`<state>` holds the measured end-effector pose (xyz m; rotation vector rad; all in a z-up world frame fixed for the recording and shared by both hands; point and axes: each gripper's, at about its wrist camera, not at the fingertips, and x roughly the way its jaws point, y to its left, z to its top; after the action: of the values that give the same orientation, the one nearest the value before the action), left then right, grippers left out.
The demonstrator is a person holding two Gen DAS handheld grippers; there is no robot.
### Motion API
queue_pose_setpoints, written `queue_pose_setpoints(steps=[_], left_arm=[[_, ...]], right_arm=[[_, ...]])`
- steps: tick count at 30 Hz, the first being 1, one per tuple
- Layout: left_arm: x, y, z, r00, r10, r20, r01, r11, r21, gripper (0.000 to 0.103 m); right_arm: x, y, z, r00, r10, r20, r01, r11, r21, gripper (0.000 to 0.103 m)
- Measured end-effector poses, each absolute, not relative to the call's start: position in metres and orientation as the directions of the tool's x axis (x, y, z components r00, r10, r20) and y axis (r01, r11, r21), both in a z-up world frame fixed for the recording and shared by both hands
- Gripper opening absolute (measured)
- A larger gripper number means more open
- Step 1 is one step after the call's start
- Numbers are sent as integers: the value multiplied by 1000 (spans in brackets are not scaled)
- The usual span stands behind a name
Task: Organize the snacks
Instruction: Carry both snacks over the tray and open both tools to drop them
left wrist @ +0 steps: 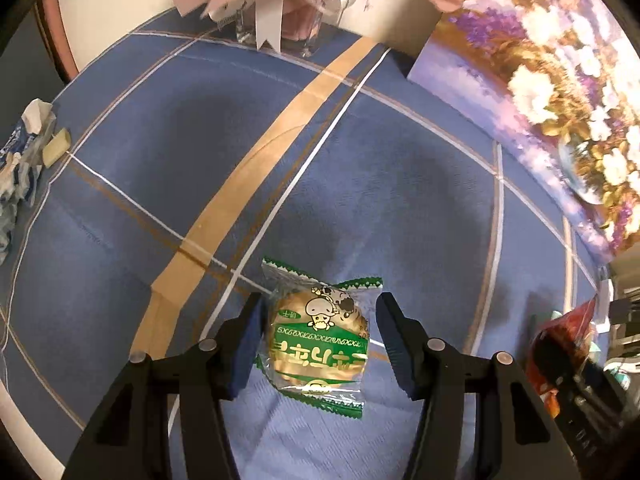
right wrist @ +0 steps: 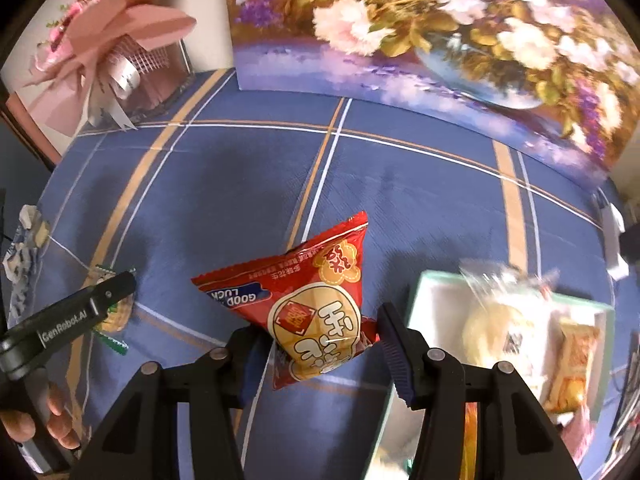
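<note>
A blue plaid tablecloth [left wrist: 360, 184] is covering the table, with a flower painting [right wrist: 440, 40] standing along the far right edge and a pink wrapped bouquet [right wrist: 116, 48] sitting at the far left. Crumpled blue-and-white wrappers [left wrist: 20, 160] are lying at the left edge. Nothing is blocking the open cloth between the two tools.

A pale green-rimmed box [right wrist: 416, 312] is sitting near the right, holding a pale round snack [right wrist: 496, 328] and an orange packet [right wrist: 576, 364]; its contents are looking blurred.

Both tools are tilting steeply down toward the table. The left gripper [left wrist: 318, 344] is holding a green-wrapped round cake [left wrist: 320, 336] between its pads, the wrapper looking lifted off the cloth. The right gripper [right wrist: 316, 352] is clamping the lower end of a red snack bag [right wrist: 316, 312], which is sticking up and away from the jaws, just left of the box. A hand [right wrist: 44, 420] is gripping the left tool at the near left.
</note>
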<state>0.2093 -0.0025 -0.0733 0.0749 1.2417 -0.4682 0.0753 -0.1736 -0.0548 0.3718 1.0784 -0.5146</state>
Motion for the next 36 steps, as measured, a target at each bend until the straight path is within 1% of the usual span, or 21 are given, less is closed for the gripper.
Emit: queue_pose_setpoints(steps=[10, 16, 20, 26, 31, 36], left_arm=[[162, -17, -22, 260, -378, -889, 448, 862, -236, 59], [121, -27, -3, 252, -426, -869, 484, 833, -268, 59], [95, -35, 3, 244, -442, -863, 505, 818, -276, 59], [65, -47, 7, 247, -446, -860, 532, 805, -265, 59], [43, -65, 1, 237, -433, -870, 570, 787, -236, 59], [34, -87, -15, 184, -429, -884, 609, 756, -240, 59]], right_arm=[[14, -149, -33, 401, -228, -888, 640, 763, 93, 55], [-28, -141, -27, 393, -268, -879, 685, 724, 85, 55], [-50, -141, -20, 395, -289, -872, 706, 703, 86, 55], [-86, -150, -12, 406, -301, -863, 750, 649, 126, 55], [-108, -167, -7, 427, -302, -852, 769, 617, 167, 55], [-129, -189, -5, 402, -345, -848, 801, 581, 144, 55]])
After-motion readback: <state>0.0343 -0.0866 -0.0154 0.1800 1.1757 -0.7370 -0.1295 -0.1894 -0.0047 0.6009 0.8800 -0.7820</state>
